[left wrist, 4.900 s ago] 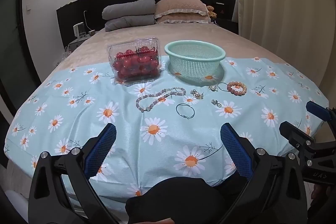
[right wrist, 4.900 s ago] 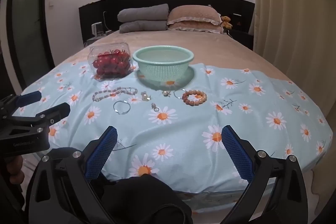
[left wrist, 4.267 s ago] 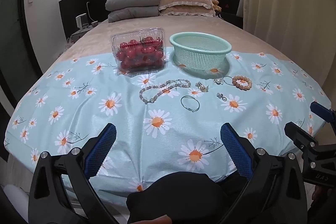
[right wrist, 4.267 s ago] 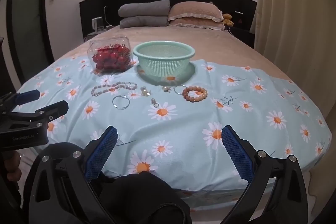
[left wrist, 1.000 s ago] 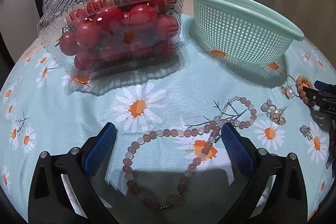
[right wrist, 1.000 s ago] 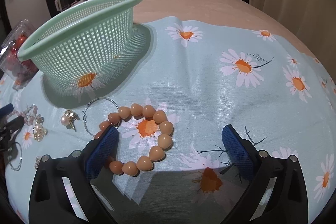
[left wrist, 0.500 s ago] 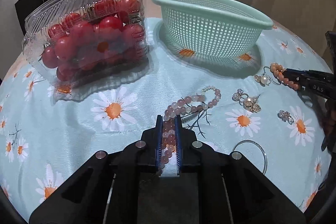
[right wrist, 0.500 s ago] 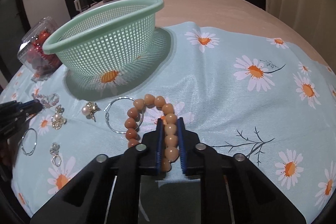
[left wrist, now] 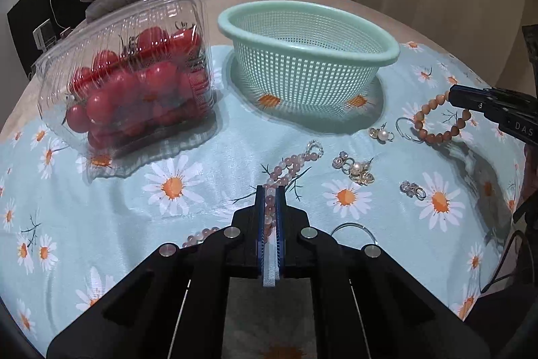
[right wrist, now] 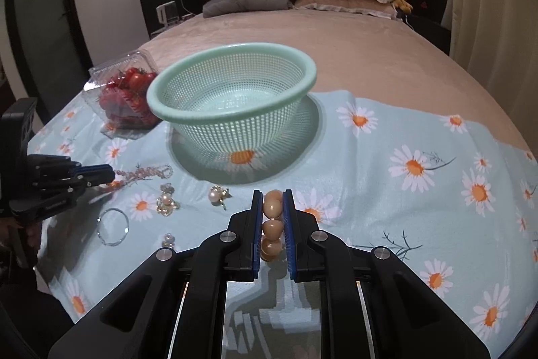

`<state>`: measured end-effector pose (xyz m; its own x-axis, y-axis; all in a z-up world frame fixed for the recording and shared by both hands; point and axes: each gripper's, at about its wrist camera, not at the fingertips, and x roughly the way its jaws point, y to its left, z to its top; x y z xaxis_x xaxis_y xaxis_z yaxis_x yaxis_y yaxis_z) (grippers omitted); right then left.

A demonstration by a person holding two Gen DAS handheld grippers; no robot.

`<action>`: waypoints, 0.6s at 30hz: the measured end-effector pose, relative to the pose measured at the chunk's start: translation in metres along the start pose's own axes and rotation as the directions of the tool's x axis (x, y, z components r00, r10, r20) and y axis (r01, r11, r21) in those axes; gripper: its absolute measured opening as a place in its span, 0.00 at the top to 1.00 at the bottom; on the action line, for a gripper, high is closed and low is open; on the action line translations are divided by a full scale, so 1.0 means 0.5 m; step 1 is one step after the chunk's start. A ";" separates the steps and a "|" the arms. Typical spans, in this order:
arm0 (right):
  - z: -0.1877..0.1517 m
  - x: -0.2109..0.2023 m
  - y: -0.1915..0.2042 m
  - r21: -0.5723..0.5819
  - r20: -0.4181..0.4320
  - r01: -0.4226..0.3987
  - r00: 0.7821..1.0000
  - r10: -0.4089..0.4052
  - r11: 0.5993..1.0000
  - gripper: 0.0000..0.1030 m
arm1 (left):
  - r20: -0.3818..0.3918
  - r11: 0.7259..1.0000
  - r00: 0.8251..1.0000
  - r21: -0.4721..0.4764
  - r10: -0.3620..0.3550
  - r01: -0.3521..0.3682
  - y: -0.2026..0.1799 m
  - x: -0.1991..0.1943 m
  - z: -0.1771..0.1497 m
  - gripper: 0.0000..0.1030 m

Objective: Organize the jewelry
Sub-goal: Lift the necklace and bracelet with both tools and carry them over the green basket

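Left wrist view: left gripper (left wrist: 270,190) fingers clamped on pink bead necklace (left wrist: 289,169), right gripper (right wrist: 273,195) pinching orange bracelet (right wrist: 271,226), centre frame. Basket (left wrist: 386,56) empty; earrings (left wrist: 356,169), ring (right wrist: 113,226) unsorted.

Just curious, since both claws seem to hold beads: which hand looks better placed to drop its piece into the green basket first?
Probably the right. Its claw holds the orange bracelet clear of the cloth, facing the basket. The left claw's pink necklace trails on the cloth.
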<state>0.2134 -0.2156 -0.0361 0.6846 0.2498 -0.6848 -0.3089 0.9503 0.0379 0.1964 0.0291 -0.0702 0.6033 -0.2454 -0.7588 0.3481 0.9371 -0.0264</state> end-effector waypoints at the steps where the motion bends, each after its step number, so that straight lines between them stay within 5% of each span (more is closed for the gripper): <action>1: 0.006 -0.006 0.003 -0.010 0.006 -0.001 1.000 0.001 1.000 0.89 | 0.004 1.000 1.000 0.002 -0.002 0.002 -0.001 -0.007 0.005 0.94; 18: 0.121 -0.095 0.042 -0.147 0.112 0.018 0.994 -0.002 0.989 0.89 | 0.145 0.994 0.989 0.098 0.040 -0.055 -0.030 -0.127 0.187 0.94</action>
<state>0.2144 -0.1962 0.0412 0.7545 0.2674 -0.5993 -0.3900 0.9172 -0.0818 0.2201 0.0073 0.0391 0.7144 -0.2410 -0.6569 0.3830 0.9204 0.0788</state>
